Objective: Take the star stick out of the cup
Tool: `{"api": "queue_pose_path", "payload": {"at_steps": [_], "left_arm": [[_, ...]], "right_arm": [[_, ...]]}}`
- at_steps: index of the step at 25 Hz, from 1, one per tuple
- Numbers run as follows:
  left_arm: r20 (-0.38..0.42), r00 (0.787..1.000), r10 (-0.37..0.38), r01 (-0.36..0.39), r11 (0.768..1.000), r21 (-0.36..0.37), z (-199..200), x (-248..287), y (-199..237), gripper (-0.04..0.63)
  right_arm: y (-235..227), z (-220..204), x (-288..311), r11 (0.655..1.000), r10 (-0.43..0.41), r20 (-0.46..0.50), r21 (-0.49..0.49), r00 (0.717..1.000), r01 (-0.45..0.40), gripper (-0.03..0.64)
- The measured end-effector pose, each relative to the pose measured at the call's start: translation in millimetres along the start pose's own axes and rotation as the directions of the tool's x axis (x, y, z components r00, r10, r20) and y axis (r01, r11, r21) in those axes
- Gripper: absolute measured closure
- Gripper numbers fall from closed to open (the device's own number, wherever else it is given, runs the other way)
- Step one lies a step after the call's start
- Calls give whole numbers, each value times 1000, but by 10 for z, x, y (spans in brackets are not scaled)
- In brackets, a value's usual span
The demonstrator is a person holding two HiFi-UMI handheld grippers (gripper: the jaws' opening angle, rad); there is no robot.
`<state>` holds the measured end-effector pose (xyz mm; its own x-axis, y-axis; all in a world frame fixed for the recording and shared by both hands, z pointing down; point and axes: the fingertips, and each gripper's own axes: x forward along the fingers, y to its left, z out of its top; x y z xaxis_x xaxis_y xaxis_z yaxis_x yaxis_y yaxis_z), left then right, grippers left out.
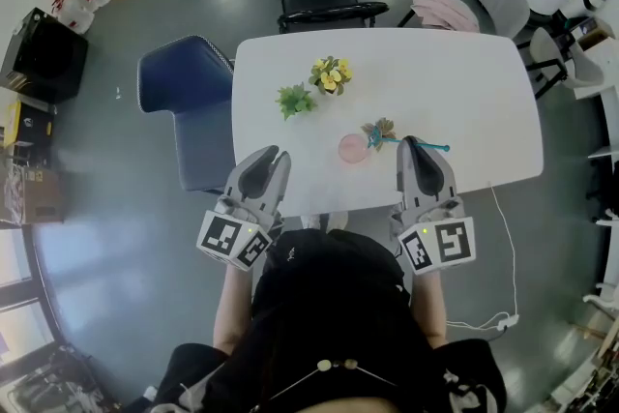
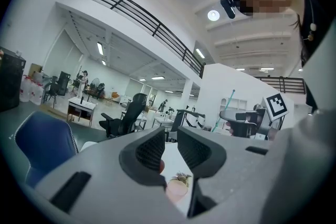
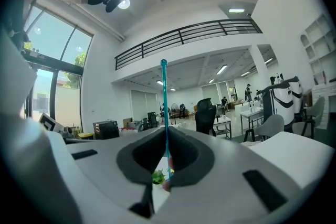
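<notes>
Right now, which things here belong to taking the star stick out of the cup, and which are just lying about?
Part of the job:
- star stick, its teal shaft gripped by the right gripper
- pink cup
- left gripper, open and empty

Just lying about:
- green plant
- yellow flowers
- blue chair

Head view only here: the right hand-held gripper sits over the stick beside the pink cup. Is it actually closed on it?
Observer: Yes, the right gripper view shows the right hand-held gripper shut on the teal stick, which rises straight up between its jaws.
Operator: And the left one?
Observer: The left hand-held gripper has its jaws slightly apart with nothing between them; the pink cup shows beyond.
</notes>
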<state>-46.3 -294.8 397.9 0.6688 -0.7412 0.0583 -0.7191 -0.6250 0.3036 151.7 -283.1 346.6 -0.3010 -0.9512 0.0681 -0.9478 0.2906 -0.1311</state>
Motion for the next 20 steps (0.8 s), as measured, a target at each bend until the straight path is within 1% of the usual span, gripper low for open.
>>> {"api": "queue_pose_path", "payload": {"at_steps": [11,15,20], "left_arm": [[11,1000,20,-19,1000,-4,-3,-50,43,520],[16,1000,15,-15,1000,-4,13,-42,11,520],[13,1000,11,-11,1000,-1,12,-30,-11,520]], "right_arm": [[62,-25,23,999,14,-14,-28,1000,-14,600],[37,-15,-9,1000,10,-13,-15,1000,-10,600],[19,-17,-13,1000,6,-17,-22,1000,-6,600]]}}
